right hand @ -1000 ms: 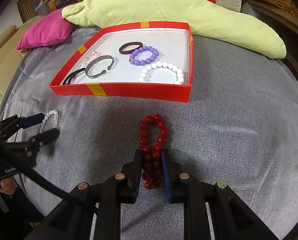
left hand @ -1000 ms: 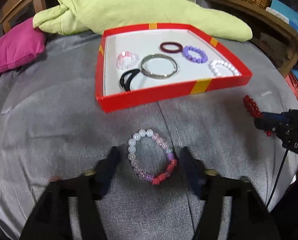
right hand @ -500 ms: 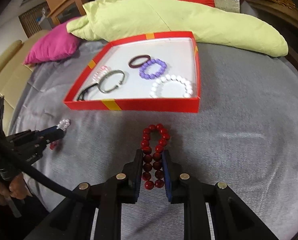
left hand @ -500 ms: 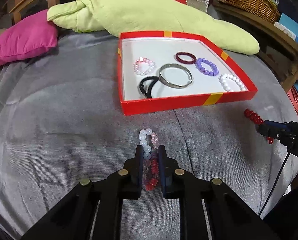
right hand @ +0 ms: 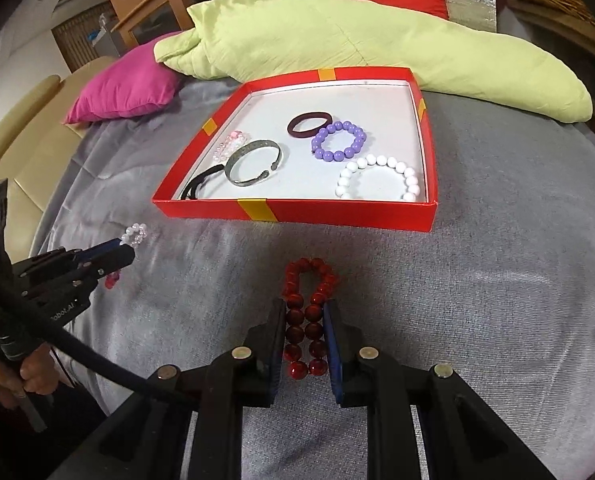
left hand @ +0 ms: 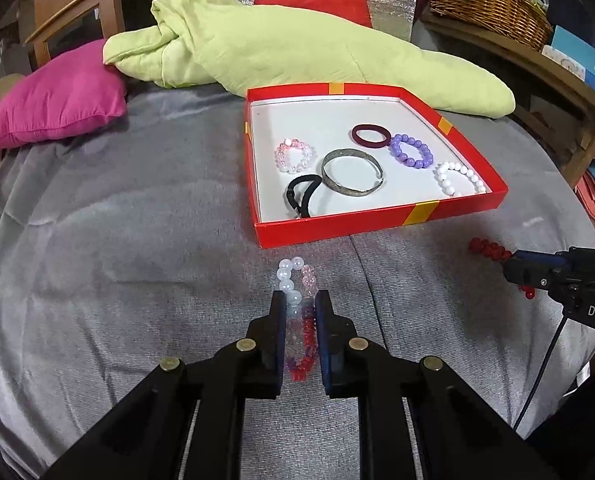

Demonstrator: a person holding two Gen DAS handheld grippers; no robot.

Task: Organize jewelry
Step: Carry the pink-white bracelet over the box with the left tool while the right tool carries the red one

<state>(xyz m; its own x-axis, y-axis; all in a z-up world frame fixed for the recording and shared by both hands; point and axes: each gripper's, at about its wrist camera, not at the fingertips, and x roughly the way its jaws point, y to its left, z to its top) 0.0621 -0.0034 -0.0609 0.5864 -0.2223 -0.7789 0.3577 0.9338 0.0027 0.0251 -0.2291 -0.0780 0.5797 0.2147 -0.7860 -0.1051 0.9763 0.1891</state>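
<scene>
1. The red box point(left hand: 377, 224) lies ahead of both claws on the grey bed cover point(left hand: 117, 260). From the left claw point(left hand: 300, 312) it is offset ahead and to the right; from the right claw point(right hand: 305, 320) it is straight ahead and slightly left. The right claw is judged the nearer to its front wall.
2. The left claw is clamped on the mixed bead bracelet point(left hand: 297, 292), which is squeezed into a narrow loop whose long axis runs forward along the fingers, toward the box.
3. The right claw is clamped on the red bead bracelet point(right hand: 307, 312), likewise flattened into two rows of beads, its free end pointing at the box.
4. Whether either bracelet is lifted clear of the cover cannot be told.
5. The mixed bracelet is made of glossy, translucent white, pink and red round beads; the red one of larger, shiny, opaque spheres.
6. Inside the white-floored box are seen a white bead bracelet point(right hand: 377, 178), a purple bead bracelet point(right hand: 339, 140), a smooth dark ring point(right hand: 309, 124), an open metal bangle point(right hand: 253, 162), a black cord loop point(left hand: 303, 196) and a pale pink bead bracelet point(left hand: 294, 156).
</scene>
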